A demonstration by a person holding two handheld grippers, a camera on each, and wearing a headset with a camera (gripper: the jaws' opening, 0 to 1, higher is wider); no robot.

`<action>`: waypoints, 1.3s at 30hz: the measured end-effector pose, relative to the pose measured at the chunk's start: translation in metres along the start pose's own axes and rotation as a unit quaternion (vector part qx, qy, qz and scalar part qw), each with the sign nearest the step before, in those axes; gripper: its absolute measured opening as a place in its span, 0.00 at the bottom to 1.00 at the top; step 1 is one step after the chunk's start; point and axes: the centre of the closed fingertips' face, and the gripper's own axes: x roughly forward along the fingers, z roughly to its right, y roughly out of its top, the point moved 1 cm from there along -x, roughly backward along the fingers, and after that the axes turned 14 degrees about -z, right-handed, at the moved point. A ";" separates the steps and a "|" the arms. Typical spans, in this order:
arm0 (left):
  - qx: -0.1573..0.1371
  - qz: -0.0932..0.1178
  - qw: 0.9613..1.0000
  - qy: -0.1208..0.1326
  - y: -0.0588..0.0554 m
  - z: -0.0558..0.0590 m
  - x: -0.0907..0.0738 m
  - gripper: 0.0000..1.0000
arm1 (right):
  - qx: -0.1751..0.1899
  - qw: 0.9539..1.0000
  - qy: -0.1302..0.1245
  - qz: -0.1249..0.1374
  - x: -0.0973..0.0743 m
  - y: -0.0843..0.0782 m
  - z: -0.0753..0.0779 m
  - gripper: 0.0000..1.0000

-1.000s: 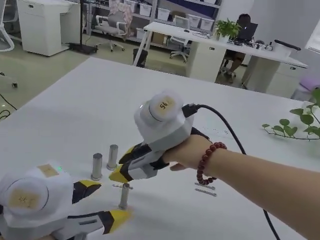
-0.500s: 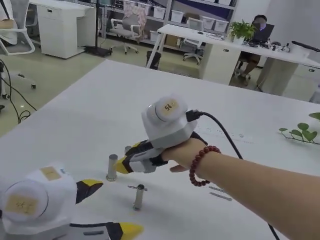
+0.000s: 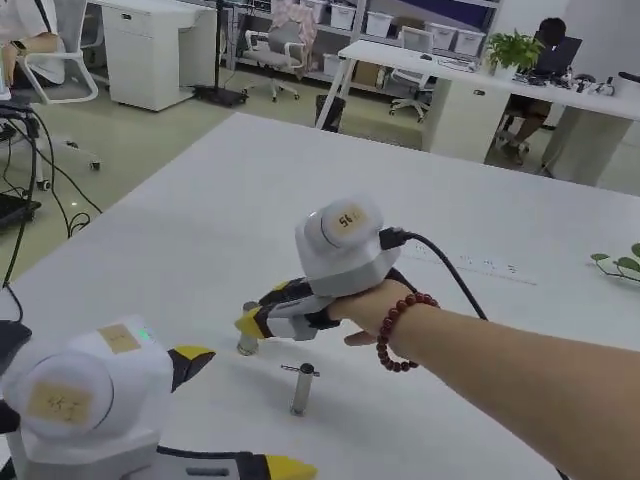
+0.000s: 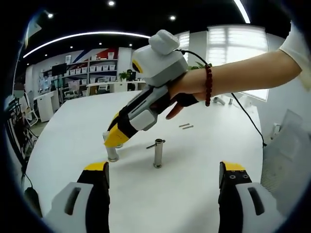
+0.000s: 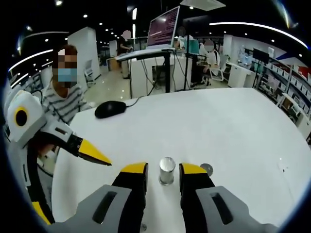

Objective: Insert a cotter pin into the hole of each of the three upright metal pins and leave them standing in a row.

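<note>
- Reaching in from 3 o'clock, a hand (image 3: 372, 305) holds the right tongs (image 3: 252, 323) low over the white tabletop (image 3: 200, 200).
- The right tongs are a little open. One bare metal pin (image 5: 166, 171) stands up between the tips, with a small gap on each side.
- A second bare pin (image 5: 206, 169) stands near it, at 3 o'clock in the right gripper view.
- A third pin (image 3: 302, 388) stands at 5 o'clock of the right tongs in the head view, with a cotter pin (image 3: 290, 368) poking through near its top.
- The left tongs (image 3: 245, 412) are wide open and hold nothing, at 7 o'clock of that third pin.
- Two loose cotter pins (image 4: 184, 126) lie flat on the tabletop beyond it.
</note>
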 end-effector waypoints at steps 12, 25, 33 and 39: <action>0.000 -0.006 1.000 -0.007 -0.001 0.003 0.000 0.99 | 0.003 1.000 -0.003 0.002 0.013 -0.001 0.002 0.18; -0.002 -0.010 1.000 -0.004 -0.002 0.001 -0.001 0.99 | 0.020 1.000 -0.003 0.011 0.014 0.000 0.006 0.14; -0.004 -0.011 1.000 -0.003 -0.003 0.002 -0.001 0.99 | 0.029 1.000 -0.004 0.007 0.012 -0.001 0.007 0.13; -0.001 -0.012 1.000 -0.002 -0.002 0.001 -0.001 0.99 | 0.025 1.000 -0.013 0.006 0.006 -0.002 0.010 0.13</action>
